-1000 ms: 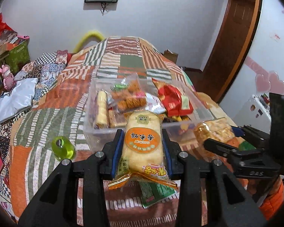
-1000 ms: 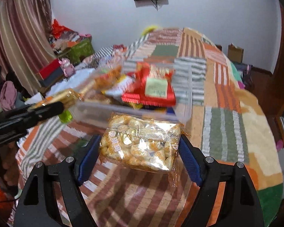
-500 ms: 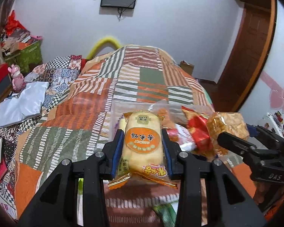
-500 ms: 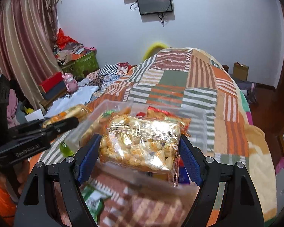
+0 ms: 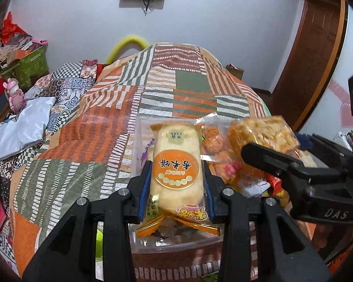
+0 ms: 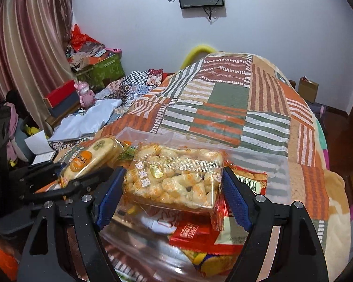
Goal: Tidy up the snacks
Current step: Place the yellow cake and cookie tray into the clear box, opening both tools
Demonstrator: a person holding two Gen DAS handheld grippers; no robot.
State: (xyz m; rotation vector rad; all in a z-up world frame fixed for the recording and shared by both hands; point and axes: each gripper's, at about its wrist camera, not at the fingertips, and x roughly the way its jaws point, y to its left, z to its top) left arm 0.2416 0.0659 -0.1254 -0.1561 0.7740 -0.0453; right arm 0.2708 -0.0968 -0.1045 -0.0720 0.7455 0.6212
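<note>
The left tongs (image 5: 176, 178) clamp a pale rice-cracker packet (image 5: 176, 164) with an orange label, held above the near end of the clear plastic bin (image 5: 138, 141) on the patchwork bed (image 5: 82, 141). The left view shows the right tongs' arm at 3 o'clock. The right view alone shows the right tongs (image 6: 174, 195) gripping a clear bag of puffed snacks (image 6: 176, 181) over the bin, a red packet (image 6: 193, 232) lying inside below it, and the curtain (image 6: 23, 47) at 10 o'clock.
</note>
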